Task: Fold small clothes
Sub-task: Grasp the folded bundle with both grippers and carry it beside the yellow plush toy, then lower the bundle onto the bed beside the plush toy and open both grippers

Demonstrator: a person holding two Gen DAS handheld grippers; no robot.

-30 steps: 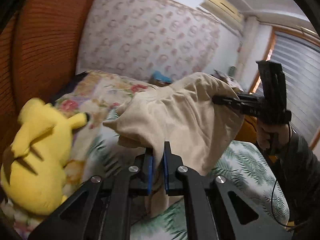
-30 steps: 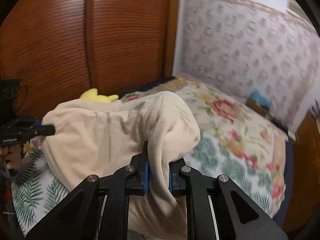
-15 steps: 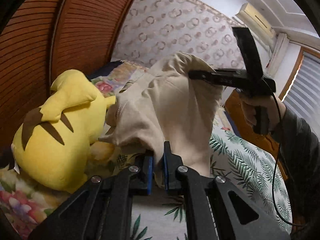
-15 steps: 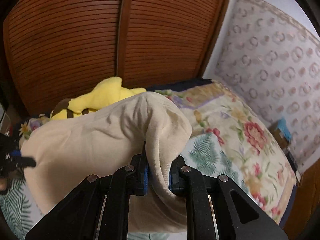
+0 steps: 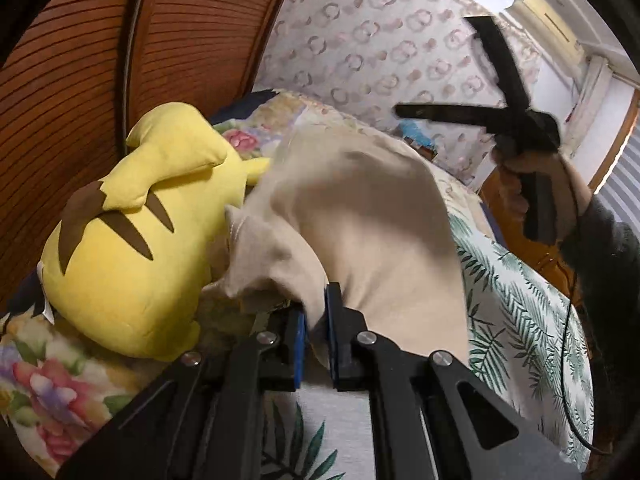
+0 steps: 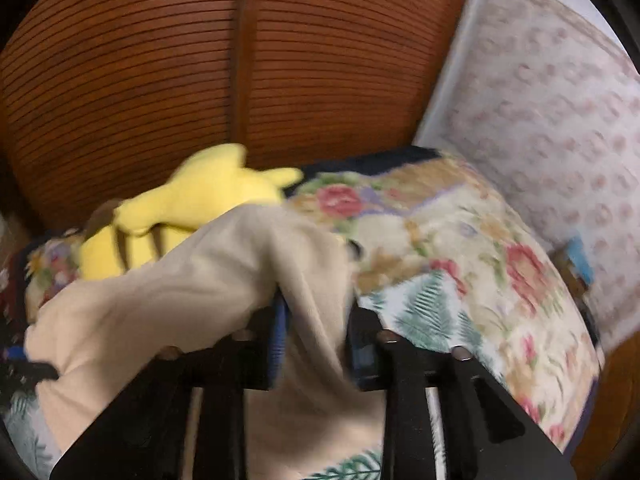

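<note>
A beige garment (image 5: 360, 216) hangs over the bed. My left gripper (image 5: 316, 320) is shut on one edge of it, low over the leaf-print cover. In the left wrist view my right gripper (image 5: 404, 111) is up and clear of the cloth, held in a hand. In the right wrist view the garment (image 6: 200, 292) still lies between the right fingers (image 6: 280, 320), which stand apart; my right gripper (image 6: 316, 316) is open. The picture is blurred.
A yellow plush toy (image 5: 132, 240) lies left of the garment on the floral bedding (image 5: 40, 384). The leaf-print sheet (image 5: 520, 320) covers the near part. Slatted wooden doors (image 6: 200, 60) stand behind the bed, patterned wallpaper (image 5: 380, 40) to the right.
My right gripper has opened and let go of the garment, which drops toward the bed. Both grippers swung left toward the plush toy. The left still holds its edge.
</note>
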